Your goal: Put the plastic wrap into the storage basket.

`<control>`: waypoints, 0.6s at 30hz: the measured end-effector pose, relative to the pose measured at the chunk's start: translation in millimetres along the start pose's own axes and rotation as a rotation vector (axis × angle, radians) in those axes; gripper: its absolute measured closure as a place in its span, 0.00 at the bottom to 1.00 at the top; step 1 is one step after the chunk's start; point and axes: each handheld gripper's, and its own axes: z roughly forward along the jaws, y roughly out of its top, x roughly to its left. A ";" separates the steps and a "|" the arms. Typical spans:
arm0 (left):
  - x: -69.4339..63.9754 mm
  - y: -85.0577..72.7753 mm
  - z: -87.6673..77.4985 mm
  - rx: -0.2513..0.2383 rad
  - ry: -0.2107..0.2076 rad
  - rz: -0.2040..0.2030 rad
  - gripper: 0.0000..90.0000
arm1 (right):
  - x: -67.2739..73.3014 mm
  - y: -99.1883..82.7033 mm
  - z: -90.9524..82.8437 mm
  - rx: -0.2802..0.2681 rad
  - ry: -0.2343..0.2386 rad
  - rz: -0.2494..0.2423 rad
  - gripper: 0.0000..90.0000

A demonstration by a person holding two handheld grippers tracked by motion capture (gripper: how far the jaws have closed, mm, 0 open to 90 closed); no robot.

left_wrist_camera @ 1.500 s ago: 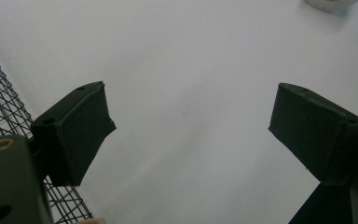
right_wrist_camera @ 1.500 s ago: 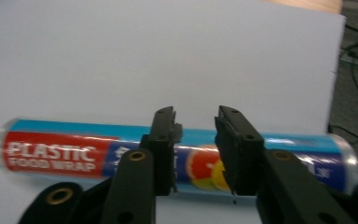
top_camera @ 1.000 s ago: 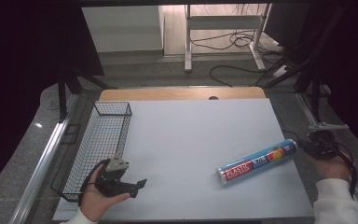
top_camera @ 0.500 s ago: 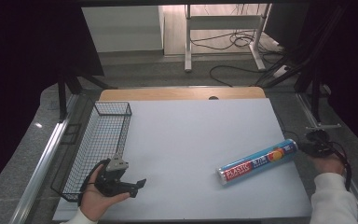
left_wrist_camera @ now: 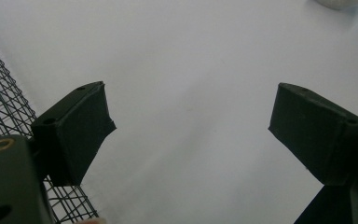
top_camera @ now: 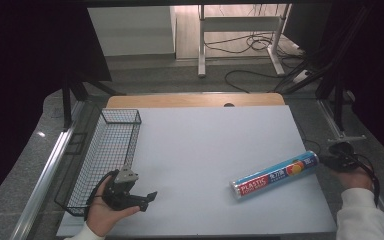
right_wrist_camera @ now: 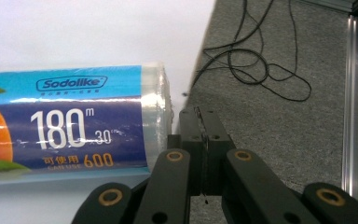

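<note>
- While I hold the left gripper (top_camera: 139, 199) low at the near left of the white table (top_camera: 205, 150), its two black jaws stand wide apart with nothing but bare tabletop between them.
- From its own camera, the left gripper (left_wrist_camera: 191, 126) shows the wire basket (left_wrist_camera: 4, 112) running along the outer side of one jaw, just beside it.
- From above, the wire basket (top_camera: 105, 150) is a long black mesh tray lying along the table's left edge, and my left hand (top_camera: 105, 212) sits at its near end.
- On the right half of the table lies the roll of plastic wrap (top_camera: 275, 175), on its side, slanting from near centre up toward the right edge.
- Close up, the roll of plastic wrap (right_wrist_camera: 74, 126) has a light blue band reading "Sodolike", a dark blue band with "180 m", orange print below, part of an orange fruit at the left, and a clear film end.
- My right gripper (right_wrist_camera: 204, 126) has its jaws pressed flat together, empty, just off the roll's end, over the table's edge above the grey floor (right_wrist_camera: 284, 56).
- From above, the right gripper (top_camera: 330, 161) sits just beside the roll's far right end.
</note>
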 end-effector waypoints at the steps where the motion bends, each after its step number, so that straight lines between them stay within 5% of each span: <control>1: 0.0 0.0 0.0 0.000 0.000 0.000 0.14 | 3.0 0.7 -0.7 0.003 0.004 -0.007 1.00; 18: 1.4 -0.5 -0.5 0.000 0.001 0.003 0.14 | 24.5 6.7 -1.0 -0.033 0.050 -0.104 1.00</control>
